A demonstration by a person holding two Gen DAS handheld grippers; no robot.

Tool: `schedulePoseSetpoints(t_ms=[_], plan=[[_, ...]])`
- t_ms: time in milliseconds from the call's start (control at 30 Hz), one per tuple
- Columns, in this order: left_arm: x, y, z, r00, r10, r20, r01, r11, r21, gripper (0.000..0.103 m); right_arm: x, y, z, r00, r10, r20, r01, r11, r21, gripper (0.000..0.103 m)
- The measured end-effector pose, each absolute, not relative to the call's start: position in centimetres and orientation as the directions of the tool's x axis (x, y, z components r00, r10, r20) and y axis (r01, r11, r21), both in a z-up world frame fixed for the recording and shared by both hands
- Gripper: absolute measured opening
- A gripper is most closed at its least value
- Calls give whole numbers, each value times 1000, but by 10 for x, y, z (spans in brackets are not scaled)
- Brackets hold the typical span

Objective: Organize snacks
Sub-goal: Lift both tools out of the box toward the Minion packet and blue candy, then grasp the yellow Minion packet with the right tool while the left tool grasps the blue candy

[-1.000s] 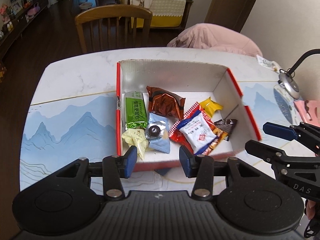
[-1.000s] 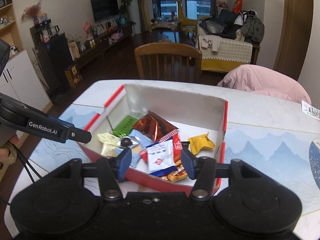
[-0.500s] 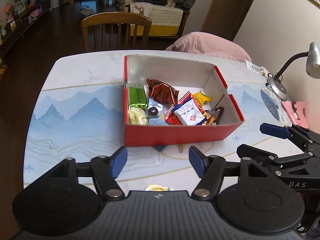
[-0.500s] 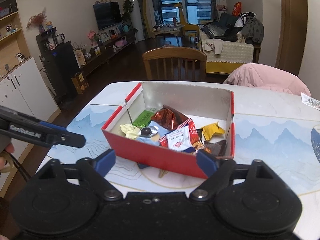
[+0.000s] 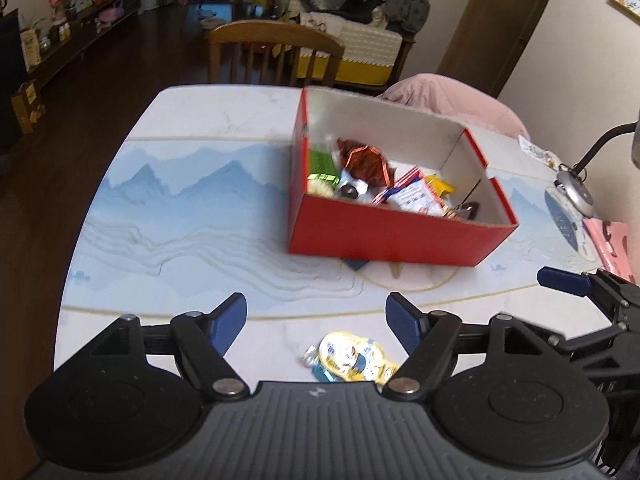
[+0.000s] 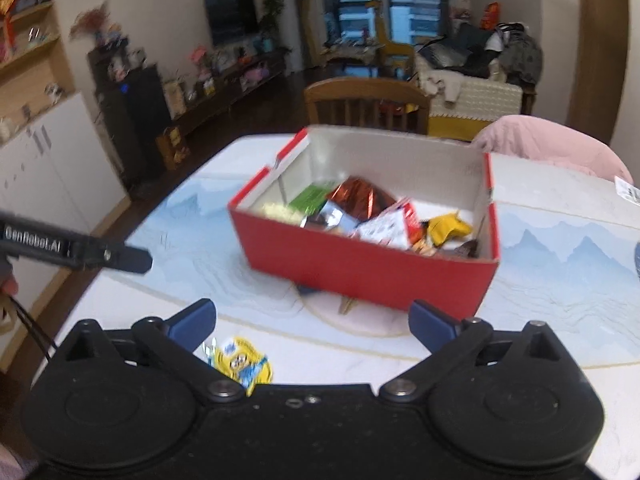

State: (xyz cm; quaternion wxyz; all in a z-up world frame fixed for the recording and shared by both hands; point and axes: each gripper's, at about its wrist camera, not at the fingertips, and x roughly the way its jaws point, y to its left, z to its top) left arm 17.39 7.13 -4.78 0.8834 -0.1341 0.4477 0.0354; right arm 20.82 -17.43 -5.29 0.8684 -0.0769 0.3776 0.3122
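A red cardboard box (image 5: pixel 392 236) (image 6: pixel 360 268) stands on the table and holds several wrapped snacks, among them a brown foil bag (image 5: pixel 366 162), a green packet (image 5: pixel 320 162) and a white and red packet (image 5: pixel 414 196). A yellow and blue snack packet (image 5: pixel 352 362) (image 6: pixel 242 364) lies on the table near the front edge. My left gripper (image 5: pixel 318 320) is open and empty, just above that packet. My right gripper (image 6: pixel 312 320) is open and empty, to the right of the packet and in front of the box.
A wooden chair (image 5: pixel 276 54) stands behind the table. A pink cushion (image 5: pixel 452 98) lies at the far right. A desk lamp (image 5: pixel 572 188) and a pink paper (image 5: pixel 608 240) are at the table's right edge. Something dark blue (image 5: pixel 356 264) pokes out from under the box.
Both grippers have drawn back from above the box toward the table's near edge and opened wider. The yellow and blue packet has come into view below them.
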Motion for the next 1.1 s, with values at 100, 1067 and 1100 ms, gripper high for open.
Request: schedulePoseSetpoints(t_ms=[100,1067,1100], plan=[[171,73,-63,563,-58,-825,-210,955,-210,77,202,-168,-68,480,481,-733,-635,768,88,103],[169,84,-138,382,-4,-924,-455,870,-192,77,216,-102,-166,221,449,-865,-881,472,20,74],[170,83,-139,376,-8,-926,-454,870,-192,77,216,-101,-167,218,454,-864,-885,464,21,73]])
